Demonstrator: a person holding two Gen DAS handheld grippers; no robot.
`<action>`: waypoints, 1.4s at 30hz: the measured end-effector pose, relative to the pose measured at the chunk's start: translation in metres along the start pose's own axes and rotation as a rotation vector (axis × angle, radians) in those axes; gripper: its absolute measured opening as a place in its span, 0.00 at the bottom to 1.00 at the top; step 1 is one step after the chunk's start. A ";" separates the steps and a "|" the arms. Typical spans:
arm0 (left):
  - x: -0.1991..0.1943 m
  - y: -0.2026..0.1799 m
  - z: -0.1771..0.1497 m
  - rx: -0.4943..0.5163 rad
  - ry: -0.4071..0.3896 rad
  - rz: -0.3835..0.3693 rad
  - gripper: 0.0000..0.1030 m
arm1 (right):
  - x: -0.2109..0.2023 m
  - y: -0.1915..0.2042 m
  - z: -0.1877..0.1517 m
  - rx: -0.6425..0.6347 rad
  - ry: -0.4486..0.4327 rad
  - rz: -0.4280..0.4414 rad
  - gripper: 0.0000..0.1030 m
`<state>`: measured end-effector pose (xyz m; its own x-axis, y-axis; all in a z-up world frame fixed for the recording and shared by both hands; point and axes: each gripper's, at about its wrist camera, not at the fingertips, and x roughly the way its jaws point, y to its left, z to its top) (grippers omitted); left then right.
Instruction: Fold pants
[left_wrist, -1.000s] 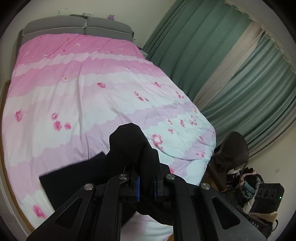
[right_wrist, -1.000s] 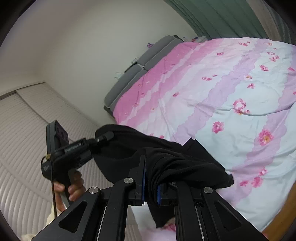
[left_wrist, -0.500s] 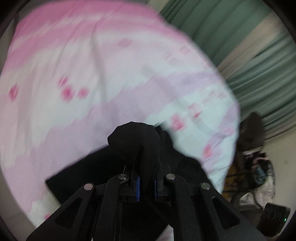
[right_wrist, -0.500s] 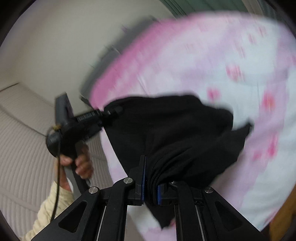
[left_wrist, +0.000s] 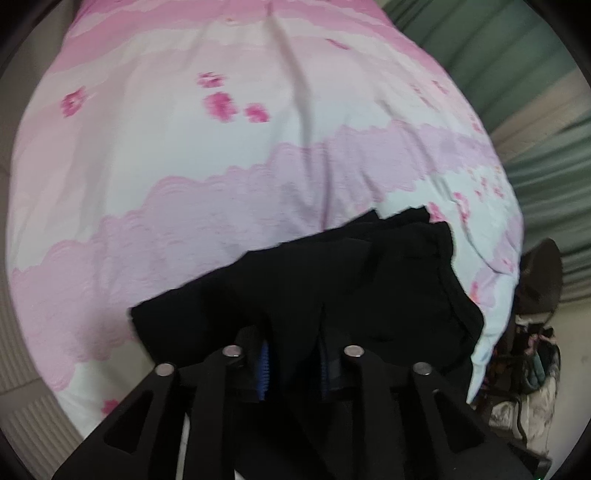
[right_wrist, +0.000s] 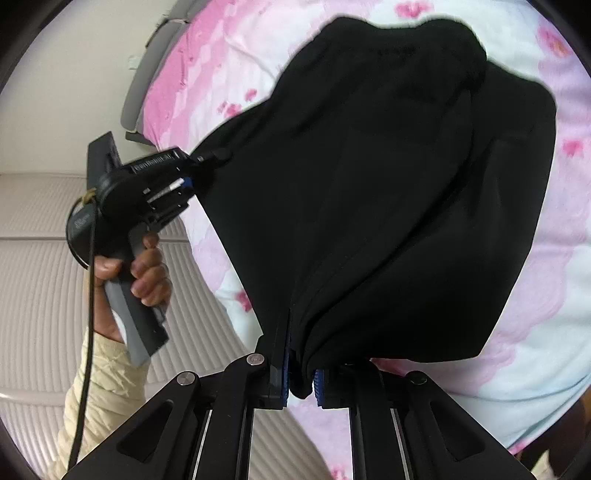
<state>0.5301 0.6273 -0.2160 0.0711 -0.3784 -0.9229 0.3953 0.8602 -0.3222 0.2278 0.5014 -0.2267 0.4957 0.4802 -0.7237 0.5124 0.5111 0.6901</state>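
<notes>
The black pants (right_wrist: 388, 192) are stretched between my two grippers over the pink floral bedspread (left_wrist: 207, 155). My right gripper (right_wrist: 301, 376) is shut on one bunched edge of the pants. My left gripper (left_wrist: 293, 363) is shut on another edge; it also shows in the right wrist view (right_wrist: 218, 155), held by a hand at the left. In the left wrist view the pants (left_wrist: 351, 280) lie spread on the bedspread just ahead of the fingers.
Green curtains (left_wrist: 517, 66) hang to the right of the bed. A dark chair (left_wrist: 539, 273) and a pile of bags and clothes (left_wrist: 524, 376) stand off the bed's right corner. A grey headboard (right_wrist: 147, 81) is at the far end.
Both grippers have swung down toward the bed with the pants. The pants have spread out from a bunched state into a wide sheet laid over the bedspread.
</notes>
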 end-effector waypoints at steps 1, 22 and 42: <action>-0.001 0.003 0.002 -0.006 -0.002 0.021 0.32 | 0.004 0.003 0.002 0.005 0.007 -0.001 0.13; -0.131 -0.136 -0.150 0.224 -0.300 0.393 0.81 | -0.132 -0.038 0.028 -0.272 -0.075 -0.249 0.67; -0.147 -0.478 -0.289 0.081 -0.580 0.352 0.97 | -0.466 -0.122 0.086 -0.780 -0.427 -0.254 0.81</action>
<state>0.0655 0.3706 0.0131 0.6785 -0.2221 -0.7002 0.3240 0.9459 0.0139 -0.0057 0.1543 0.0275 0.7291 0.0634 -0.6814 0.1005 0.9750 0.1983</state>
